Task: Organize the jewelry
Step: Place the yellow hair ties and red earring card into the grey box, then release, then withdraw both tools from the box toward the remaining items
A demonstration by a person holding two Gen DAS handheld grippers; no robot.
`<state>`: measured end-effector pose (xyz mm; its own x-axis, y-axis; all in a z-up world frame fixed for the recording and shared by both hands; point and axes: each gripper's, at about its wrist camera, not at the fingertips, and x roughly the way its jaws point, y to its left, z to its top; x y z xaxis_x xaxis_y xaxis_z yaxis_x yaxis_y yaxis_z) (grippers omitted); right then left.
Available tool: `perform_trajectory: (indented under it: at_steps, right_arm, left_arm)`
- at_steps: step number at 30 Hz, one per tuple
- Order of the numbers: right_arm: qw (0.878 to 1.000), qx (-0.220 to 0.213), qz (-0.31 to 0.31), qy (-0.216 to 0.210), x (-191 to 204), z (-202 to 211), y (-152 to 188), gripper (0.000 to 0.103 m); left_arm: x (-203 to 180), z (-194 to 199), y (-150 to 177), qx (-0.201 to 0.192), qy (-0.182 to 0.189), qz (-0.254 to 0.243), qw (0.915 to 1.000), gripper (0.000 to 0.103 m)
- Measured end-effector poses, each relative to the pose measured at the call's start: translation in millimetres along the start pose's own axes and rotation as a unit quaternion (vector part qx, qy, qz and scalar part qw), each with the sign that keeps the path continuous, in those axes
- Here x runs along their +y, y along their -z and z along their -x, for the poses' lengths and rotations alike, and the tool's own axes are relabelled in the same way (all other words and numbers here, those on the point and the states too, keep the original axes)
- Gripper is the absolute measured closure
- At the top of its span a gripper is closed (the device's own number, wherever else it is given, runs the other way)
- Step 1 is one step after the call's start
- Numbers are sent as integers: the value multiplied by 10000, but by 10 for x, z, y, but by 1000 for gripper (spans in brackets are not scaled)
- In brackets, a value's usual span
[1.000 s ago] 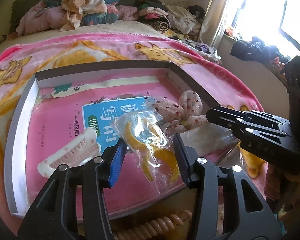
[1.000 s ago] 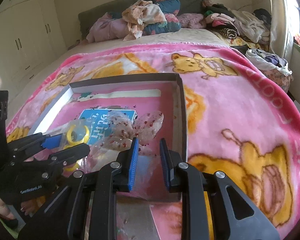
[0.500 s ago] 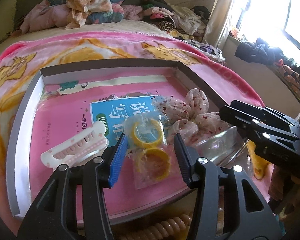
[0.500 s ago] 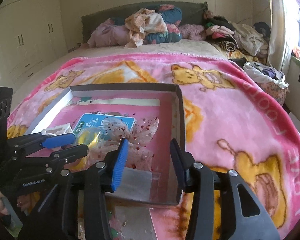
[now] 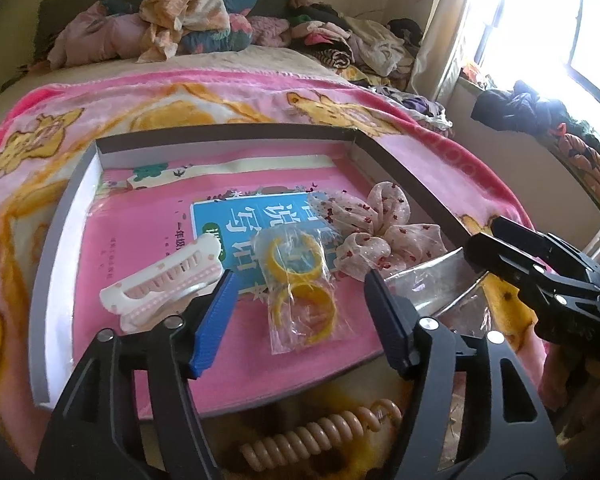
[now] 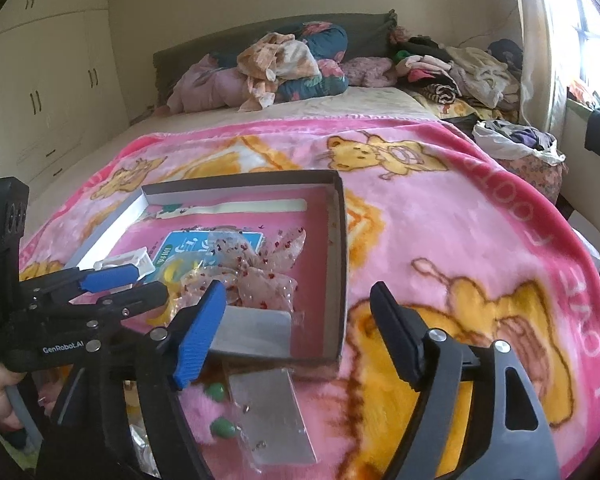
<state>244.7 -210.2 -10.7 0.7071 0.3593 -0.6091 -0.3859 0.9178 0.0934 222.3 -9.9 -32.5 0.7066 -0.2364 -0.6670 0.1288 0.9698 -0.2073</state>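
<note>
Your left gripper (image 5: 300,312) hangs with jaws spread and empty; the bagged yellow bangles (image 5: 302,280) lie flat in the shallow box (image 5: 56,240) directly between and just ahead of its tips, long axis running away from you. Your right gripper (image 6: 296,336), also spread and empty, sits farther off, over the silver pouch (image 6: 272,420) outside the box.

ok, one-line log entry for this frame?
left gripper: open, empty | right gripper: open, empty | bagged yellow rings: in box | scrunchie: in box
</note>
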Motion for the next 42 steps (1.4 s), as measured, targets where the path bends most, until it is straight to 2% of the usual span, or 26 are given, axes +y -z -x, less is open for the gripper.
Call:
perform_trajectory:
  at_steps: [2,6,7,14,42]
  right_arm:
    - [10000,-62,-17,44,-3,49,26,21]
    - [9998,-141,-80,92,-22,142,75,16]
    - [9998,-165,-87,105,-26,163,84,15]
    - [9994,-312,-81,137,-5,326,159,12]
    - [9971,-738,-90,175,131,848,412,12]
  left_arm:
    - [-20,52,9,-76,-43,-54,9999,39]
    - [-34,151,31,-189,-107,-72,9997,34]
    - [-34,170,35,-212,-111,-74,9997,30]
    - [-41,318,90,-350,-101,-26,9993,12]
    - [-83,763,330,-734,-212,-119,9970,12]
